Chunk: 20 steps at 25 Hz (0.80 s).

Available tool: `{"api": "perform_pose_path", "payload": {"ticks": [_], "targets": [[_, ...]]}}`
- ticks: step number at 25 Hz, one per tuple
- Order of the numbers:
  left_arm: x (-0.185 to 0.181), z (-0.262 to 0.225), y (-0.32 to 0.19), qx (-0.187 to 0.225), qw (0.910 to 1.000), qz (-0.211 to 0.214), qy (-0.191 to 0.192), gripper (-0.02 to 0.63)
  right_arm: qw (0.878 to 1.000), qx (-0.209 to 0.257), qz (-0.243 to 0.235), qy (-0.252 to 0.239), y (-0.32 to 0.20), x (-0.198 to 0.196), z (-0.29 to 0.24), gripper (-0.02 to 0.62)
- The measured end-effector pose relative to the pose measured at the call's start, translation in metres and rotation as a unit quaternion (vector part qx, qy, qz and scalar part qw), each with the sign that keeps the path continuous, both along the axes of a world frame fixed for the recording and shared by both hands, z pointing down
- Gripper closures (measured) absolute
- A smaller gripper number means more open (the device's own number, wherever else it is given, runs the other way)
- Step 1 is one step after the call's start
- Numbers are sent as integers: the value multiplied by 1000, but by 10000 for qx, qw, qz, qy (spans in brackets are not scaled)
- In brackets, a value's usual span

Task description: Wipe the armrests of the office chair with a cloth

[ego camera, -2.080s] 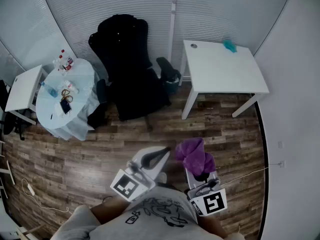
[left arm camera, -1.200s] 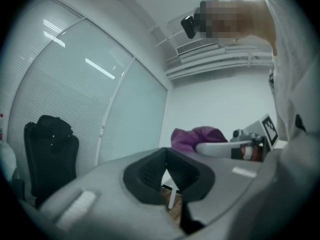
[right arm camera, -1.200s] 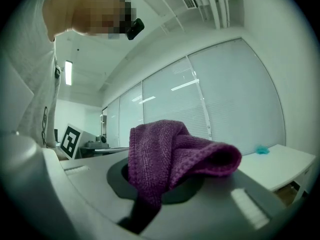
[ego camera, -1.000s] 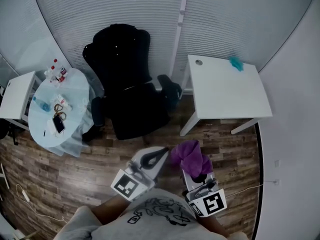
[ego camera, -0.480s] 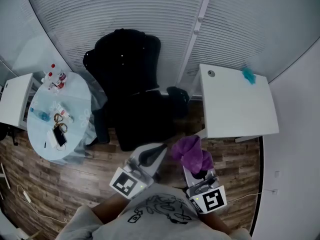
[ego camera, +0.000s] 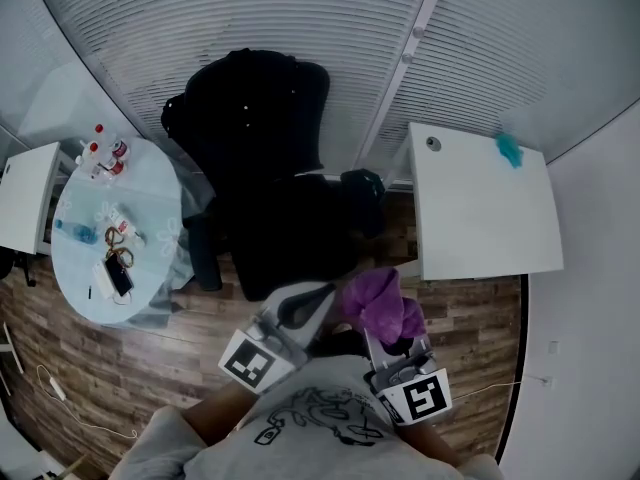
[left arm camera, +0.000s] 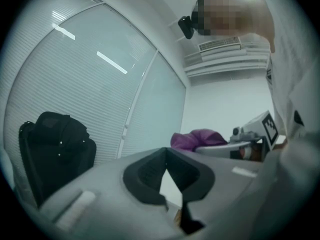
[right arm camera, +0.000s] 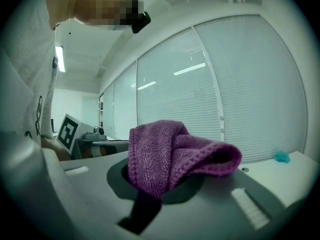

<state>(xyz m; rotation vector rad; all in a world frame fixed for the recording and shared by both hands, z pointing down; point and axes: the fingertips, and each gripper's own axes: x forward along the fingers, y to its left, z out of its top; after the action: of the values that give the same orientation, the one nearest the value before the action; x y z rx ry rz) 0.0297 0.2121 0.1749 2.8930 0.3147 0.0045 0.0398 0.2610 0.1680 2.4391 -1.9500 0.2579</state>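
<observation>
Head view: the office chair is standing before the blinds.
Left tongs: jaws are pressing together, gripping nothing.
Right tongs: jaws are clamping the purple cloth, which is bunching up above them, apart from the chair's armrests.
Round surface: small bottles and a phone are resting on it.
Cubes: each is showing a square black-and-white marker.

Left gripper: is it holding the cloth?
No, the left gripper is shut on nothing; the cloth is clamped in the right gripper.
</observation>
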Motion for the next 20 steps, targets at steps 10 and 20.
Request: {"api": "perform_pose_path", "payload": {"ticks": [10, 20], "targets": [[25, 10, -21, 102, 9995, -197, -213, 604, 9999, 60, -38, -116, -8, 33, 15, 554], [107, 18, -2, 137, 9990, -224, -357, 604, 9998, 82, -71, -170, 7, 116, 22, 554]]}}
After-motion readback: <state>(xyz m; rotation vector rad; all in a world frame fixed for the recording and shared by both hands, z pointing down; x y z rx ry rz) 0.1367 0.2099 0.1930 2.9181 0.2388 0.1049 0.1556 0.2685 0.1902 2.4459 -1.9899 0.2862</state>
